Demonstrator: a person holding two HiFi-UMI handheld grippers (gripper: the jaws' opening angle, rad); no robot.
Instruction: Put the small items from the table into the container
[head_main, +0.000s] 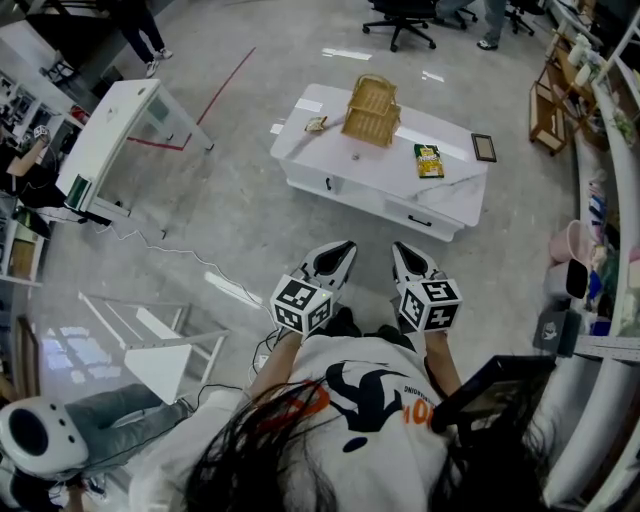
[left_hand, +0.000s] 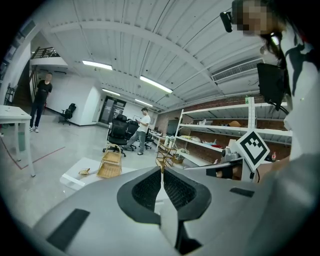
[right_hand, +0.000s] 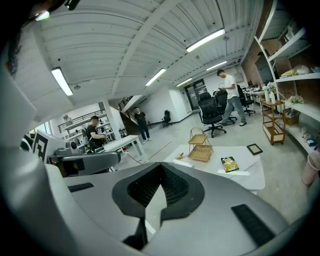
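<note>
Nearest, at the bottom of the head view, we saw the person's white printed shirt (head_main: 370, 400). Just above it the left gripper (head_main: 340, 252) and the right gripper (head_main: 404, 256) hung side by side over grey floor (head_main: 230, 220), well apart from the table.

Only the gripper views showed the jaws closely. In the left gripper view the left gripper (left_hand: 161, 172) had its fingers pressed together with nothing between them. In the right gripper view the right gripper (right_hand: 160, 169) was likewise closed and empty.

Farther off, at the upper middle of the head view, stood a white low table (head_main: 370, 178). A wicker basket (head_main: 371, 110) sat at its far edge. Outside the basket lay a small tan item (head_main: 316, 124) to its left, a snack packet (head_main: 428, 160) to its right and a dark framed piece (head_main: 484, 147) near the right end.

The right gripper view showed the basket (right_hand: 201, 150), packet (right_hand: 229, 164) and framed piece (right_hand: 254, 148). The left gripper view showed only the basket (left_hand: 111, 166) and the tan item (left_hand: 84, 171).

Only the head view showed a white desk (head_main: 105, 140) at upper left. Only the gripper views showed ceiling light strips (left_hand: 156, 85), shelving (left_hand: 220, 135), office chairs (right_hand: 210, 115) and people standing far off.
</note>
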